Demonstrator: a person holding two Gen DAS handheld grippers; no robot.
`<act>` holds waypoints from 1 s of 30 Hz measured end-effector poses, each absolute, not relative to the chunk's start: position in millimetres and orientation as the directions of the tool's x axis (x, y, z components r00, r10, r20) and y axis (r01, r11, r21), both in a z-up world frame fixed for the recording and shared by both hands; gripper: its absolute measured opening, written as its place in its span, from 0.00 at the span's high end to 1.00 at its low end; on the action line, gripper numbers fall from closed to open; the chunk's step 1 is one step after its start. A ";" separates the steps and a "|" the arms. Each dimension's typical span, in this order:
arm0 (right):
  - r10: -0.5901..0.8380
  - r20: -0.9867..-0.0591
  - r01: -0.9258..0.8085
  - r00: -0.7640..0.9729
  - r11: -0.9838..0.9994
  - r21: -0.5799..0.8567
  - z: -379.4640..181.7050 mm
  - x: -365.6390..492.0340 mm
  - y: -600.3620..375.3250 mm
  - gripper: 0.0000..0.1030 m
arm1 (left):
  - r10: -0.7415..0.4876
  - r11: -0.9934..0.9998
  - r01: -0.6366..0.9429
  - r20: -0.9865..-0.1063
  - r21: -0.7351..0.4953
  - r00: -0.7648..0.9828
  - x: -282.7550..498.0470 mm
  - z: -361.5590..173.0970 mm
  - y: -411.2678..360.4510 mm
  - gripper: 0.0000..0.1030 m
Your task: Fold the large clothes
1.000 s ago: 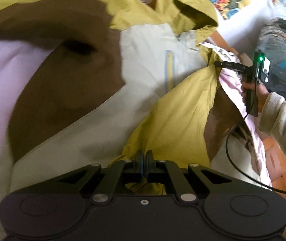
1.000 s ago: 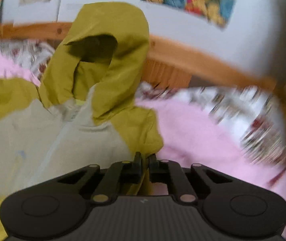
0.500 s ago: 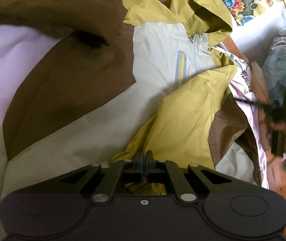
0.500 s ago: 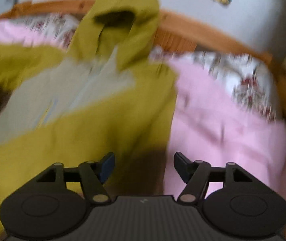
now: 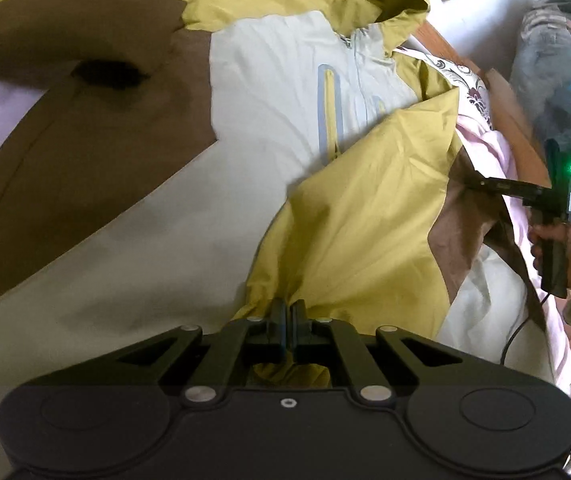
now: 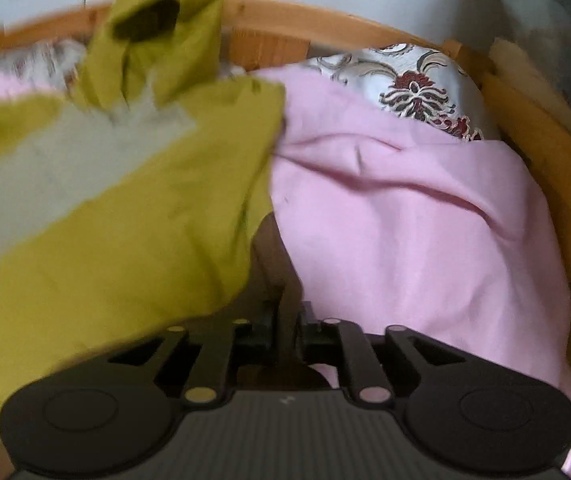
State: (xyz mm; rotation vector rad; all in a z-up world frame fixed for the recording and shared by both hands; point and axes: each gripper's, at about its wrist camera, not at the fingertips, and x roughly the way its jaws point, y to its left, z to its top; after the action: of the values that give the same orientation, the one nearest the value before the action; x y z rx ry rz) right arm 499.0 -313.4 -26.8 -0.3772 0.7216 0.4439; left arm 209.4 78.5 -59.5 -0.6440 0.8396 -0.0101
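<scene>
jacket (image 5: 269, 92) spread on the pink-sheeted bed (image 6: 425, 208), hood at top of frame | left claw (image 5: 288, 312) clamped on a bunched yellow fold, bottom centre | right claw (image 6: 287, 320) closing, brown edge of the jacket pinched between the pads, bottom centre | wooden bed frame (image 6: 325, 24) seen behind

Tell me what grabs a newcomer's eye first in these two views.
A big hooded jacket in mustard, cream and brown sprawls across a pink sheet, its hood up by the wooden bed frame. The left gripper pinches a mustard fold; the right gripper is closing on a brown edge.
</scene>
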 end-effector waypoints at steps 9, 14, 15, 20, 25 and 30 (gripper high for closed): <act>0.261 -0.545 -0.508 0.797 0.778 -0.370 -13.7 502.9 -230.4 0.39 | -0.248 0.794 -0.228 -0.643 -0.563 0.724 184.2 -42.3 96.0 0.66; 0.207 -0.578 -0.498 0.789 0.767 -0.405 -41.3 528.4 -187.6 0.29 | -0.059 0.827 -0.316 -0.631 -0.465 0.774 148.1 -13.7 122.1 0.36; 0.218 -0.568 -0.494 0.794 0.776 -0.393 -40.0 525.1 -188.0 0.19 | -0.009 0.830 -0.347 -0.633 -0.437 0.774 139.9 -7.0 131.9 0.33; 0.292 -0.506 -0.497 0.812 0.801 -0.335 -22.8 486.6 -199.7 0.06 | 0.326 0.779 -0.563 -0.590 -0.275 0.739 91.1 31.7 190.7 0.16; 0.384 -0.468 -0.537 0.796 0.804 -0.254 -8.7 438.8 -203.4 0.00 | 0.664 0.599 -0.793 -0.483 -0.112 0.570 59.1 56.9 242.9 0.01; 0.480 -0.483 -0.618 0.732 0.767 -0.175 -7.9 396.0 -198.3 0.00 | 0.678 0.551 -0.831 -0.542 -0.071 0.496 68.0 47.3 284.0 0.01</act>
State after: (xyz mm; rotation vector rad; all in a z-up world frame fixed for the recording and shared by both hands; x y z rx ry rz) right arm 396.0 -198.3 -7.9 -0.3381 0.4321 0.6165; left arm 68.0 284.0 47.3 -0.3455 0.4915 0.9367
